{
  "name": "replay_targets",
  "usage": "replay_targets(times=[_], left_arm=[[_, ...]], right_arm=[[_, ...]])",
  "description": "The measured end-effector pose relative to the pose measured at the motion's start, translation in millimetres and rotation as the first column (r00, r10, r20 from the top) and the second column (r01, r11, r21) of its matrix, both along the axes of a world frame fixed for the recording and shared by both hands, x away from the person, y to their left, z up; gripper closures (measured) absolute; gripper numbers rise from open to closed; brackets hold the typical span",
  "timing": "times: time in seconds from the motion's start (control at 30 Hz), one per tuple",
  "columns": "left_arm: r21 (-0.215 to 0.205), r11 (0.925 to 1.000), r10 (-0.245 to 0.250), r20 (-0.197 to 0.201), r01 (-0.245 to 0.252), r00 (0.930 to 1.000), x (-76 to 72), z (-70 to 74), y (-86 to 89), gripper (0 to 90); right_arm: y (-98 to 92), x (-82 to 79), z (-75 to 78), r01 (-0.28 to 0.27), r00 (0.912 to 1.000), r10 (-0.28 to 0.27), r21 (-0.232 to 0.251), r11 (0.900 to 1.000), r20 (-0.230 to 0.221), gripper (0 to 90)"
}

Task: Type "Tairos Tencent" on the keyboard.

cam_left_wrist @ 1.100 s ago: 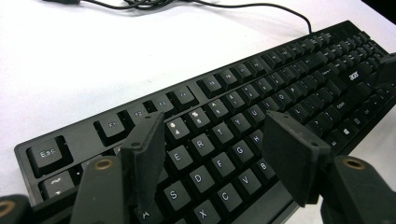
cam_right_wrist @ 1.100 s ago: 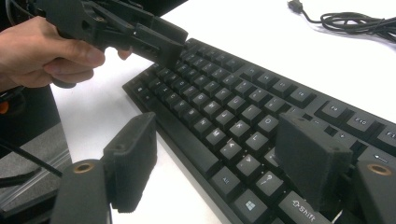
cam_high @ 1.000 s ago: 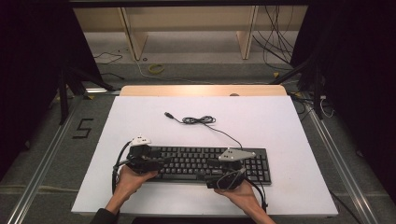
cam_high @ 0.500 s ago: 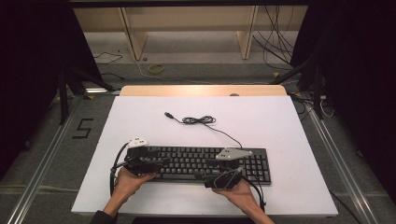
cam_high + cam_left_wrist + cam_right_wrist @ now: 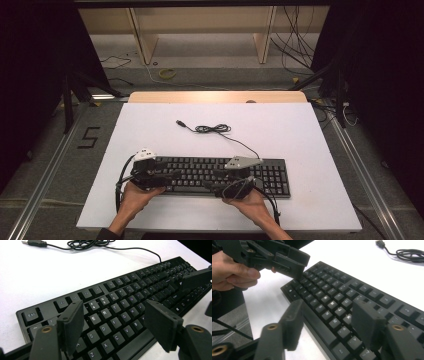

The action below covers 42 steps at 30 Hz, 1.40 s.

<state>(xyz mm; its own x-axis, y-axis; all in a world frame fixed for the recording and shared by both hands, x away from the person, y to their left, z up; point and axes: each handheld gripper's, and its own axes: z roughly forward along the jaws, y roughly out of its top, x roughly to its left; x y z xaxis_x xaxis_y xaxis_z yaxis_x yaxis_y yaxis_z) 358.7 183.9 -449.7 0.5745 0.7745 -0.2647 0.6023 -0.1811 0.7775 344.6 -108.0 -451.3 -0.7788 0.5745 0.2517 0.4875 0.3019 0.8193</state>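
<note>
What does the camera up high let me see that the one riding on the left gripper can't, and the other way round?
From the high view: the whole white table, the floor with a "5" mark, wooden legs behind, the number pad, and both hands, the left hand and the right hand.

From the left gripper view: readable key letters such as E and R, and the left gripper with jaws standing apart above the keys, nothing between them.

Both share the black keyboard and its coiled cable with the USB plug.

- Keyboard (image 5: 220,175) lies along the table's (image 5: 300,135) near edge.
- Left gripper (image 5: 172,176) and right gripper (image 5: 212,184) sit over its keys.
- Its cable (image 5: 212,129) coils behind it.
</note>
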Motion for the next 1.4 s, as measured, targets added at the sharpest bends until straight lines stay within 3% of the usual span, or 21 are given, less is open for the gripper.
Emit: replay_targets(times=[0.47,0.83,1.4], left_arm=[[-0.035,0.9993,0.015,0.030,-0.014,0.9994,-9.2,-0.1,7.2,30.5],[-0.054,0.9985,0.014,0.050,-0.011,0.9986,-17.9,-1.3,10.1,30.3],[-0.068,0.9976,0.020,0.067,-0.015,0.9976,-24.8,-3.5,15.7,29.8]], right_arm=[[18.5,6.5,-4.7,-0.025,0.9995,0.024,-0.041,0.999,-0.020,73.0],[33.8,14.3,-16.0,-0.021,0.9994,0.018,-0.114,0.993,-0.028,87.7],[49.3,20.2,-30.2,-0.020,0.9988,0.012,-0.180,0.983,-0.047,90.0]])
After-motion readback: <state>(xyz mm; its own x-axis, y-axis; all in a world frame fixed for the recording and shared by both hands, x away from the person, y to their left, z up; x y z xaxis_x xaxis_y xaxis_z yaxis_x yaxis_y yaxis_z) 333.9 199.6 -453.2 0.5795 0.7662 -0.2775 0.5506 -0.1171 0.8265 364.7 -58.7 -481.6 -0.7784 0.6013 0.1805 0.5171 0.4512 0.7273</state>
